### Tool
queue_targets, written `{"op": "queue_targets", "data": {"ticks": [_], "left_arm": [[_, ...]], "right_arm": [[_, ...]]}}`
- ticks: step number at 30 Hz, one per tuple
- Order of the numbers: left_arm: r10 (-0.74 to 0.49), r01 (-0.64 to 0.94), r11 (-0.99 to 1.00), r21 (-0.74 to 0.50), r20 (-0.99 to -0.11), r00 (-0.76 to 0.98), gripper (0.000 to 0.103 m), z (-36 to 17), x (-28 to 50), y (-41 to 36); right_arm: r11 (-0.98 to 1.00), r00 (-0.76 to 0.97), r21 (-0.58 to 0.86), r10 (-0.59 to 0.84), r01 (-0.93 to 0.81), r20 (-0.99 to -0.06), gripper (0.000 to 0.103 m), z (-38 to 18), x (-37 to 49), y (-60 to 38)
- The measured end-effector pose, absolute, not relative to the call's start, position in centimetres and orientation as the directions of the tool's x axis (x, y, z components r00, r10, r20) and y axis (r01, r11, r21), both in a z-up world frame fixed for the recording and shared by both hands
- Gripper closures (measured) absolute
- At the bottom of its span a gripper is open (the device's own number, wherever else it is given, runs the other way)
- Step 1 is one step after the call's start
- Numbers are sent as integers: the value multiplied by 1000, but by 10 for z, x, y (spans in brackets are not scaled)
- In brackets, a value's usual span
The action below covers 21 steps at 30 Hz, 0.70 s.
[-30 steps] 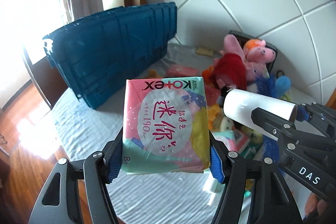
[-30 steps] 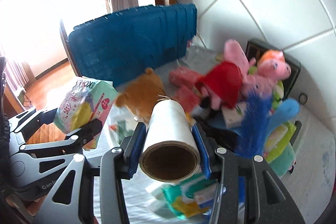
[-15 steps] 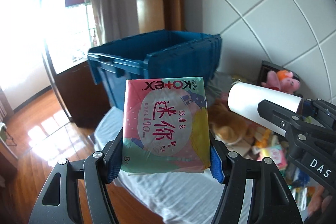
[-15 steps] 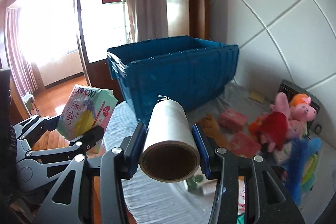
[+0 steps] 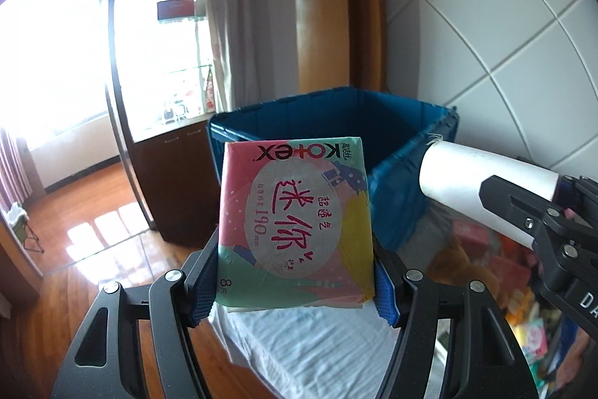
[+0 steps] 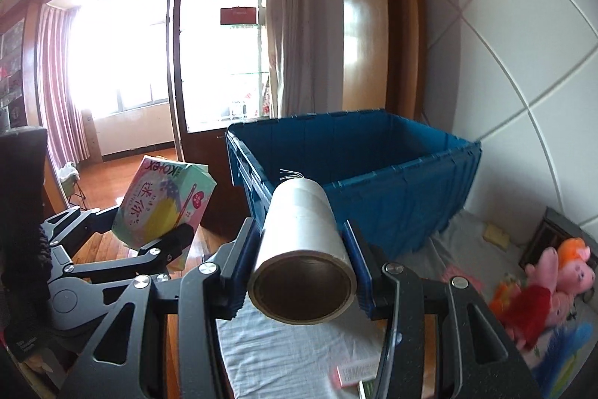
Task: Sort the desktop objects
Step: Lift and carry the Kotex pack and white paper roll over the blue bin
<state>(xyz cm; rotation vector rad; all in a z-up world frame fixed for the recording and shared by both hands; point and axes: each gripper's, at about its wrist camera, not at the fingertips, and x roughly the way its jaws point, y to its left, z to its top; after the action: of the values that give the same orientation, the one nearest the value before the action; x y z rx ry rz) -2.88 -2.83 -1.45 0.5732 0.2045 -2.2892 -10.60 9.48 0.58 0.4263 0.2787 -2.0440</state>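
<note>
My left gripper point(image 5: 295, 283) is shut on a pink and green Kotex pad pack point(image 5: 295, 230), held upright in the air in front of the open blue crate point(image 5: 407, 152). My right gripper point(image 6: 301, 281) is shut on a white roll of plastic film point(image 6: 302, 249), its cardboard core facing the camera. The roll also shows in the left wrist view point(image 5: 482, 174), at the right, and the pad pack shows in the right wrist view point(image 6: 164, 204), at the left. Both grippers are level with the crate's near rim point(image 6: 373, 171), and its inside floor is hidden.
The crate stands on a table with a white cloth point(image 6: 310, 354) against a tiled wall point(image 6: 523, 43). Plush pig toys point(image 6: 553, 279), a dark box point(image 6: 549, 238) and small packs lie at the right. A wooden floor point(image 5: 93, 223) and a glass door point(image 6: 220, 62) are at the left.
Both grippers have risen and tipped up with their loads. The crate's open top now shows from above its rim, and the toy pile has slid to the lower right.
</note>
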Motion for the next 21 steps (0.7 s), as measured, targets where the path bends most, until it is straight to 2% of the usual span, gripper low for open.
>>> {"op": "queue_targets", "data": {"ticks": [8, 17, 19, 21], "left_arm": [[-632, 688, -725, 30, -425, -648, 36, 2, -44, -96], [-527, 539, -838, 83, -382, -759, 36, 26, -65, -183], [-504, 511, -855, 91, -378, -777, 36, 31, -77, -198], [-469, 478, -874, 82, -397, -789, 36, 35, -97, -214]], "right_arm": [[-501, -484, -59, -791, 864, -375, 57, 26, -122, 30], [-665, -640, -38, -700, 746, -317, 58, 38, -124, -35], [-701, -674, -37, -668, 712, -314, 59, 43, -126, -48], [-735, -708, -48, -632, 677, -315, 65, 46, -130, -61]]}}
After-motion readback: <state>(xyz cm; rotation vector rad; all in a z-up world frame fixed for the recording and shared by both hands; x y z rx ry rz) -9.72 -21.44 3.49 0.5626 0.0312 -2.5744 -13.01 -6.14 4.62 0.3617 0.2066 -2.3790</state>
